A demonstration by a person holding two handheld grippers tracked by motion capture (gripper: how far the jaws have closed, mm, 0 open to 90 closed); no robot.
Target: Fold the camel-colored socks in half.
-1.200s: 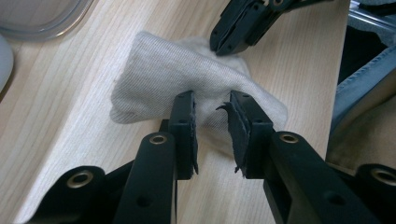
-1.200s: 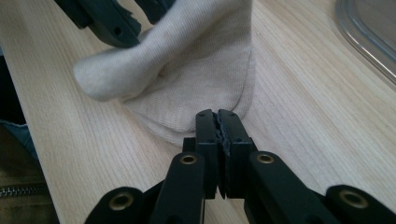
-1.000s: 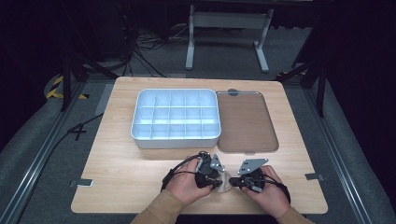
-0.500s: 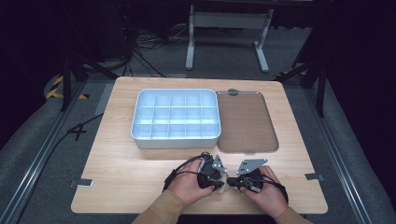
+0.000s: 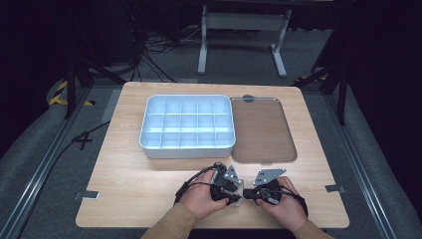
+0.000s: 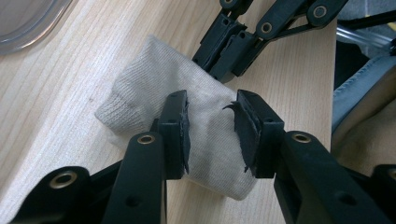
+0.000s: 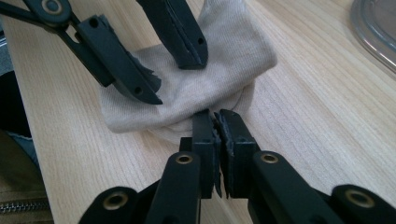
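The left hand-held gripper [image 6: 212, 126], jaws just opening, is straddling the sock [image 6: 154, 88] at frame centre; the right hand-held gripper [image 7: 216, 122] is pinching its edge.

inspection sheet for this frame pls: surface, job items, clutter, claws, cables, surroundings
Surface: light wooden table, grain clean, tape tabs at its edges.
Job's things: beige knit sock lies folded flat near the table's front edge, between both claws.
Clutter: white compartment organiser box, no contents seen; its clear lid lies flat beside it.
Claws: left claw jaws have just been opening and stand apart over the sock, pads not pressing it. Right claw jaws nearly together at the sock's edge; jaws have just been opening slightly, and a grip on the fabric cannot be told.
Cables: black cable loops from the left claw.
Surroundings: dark floor, loose wires, grey metal stand behind the table.
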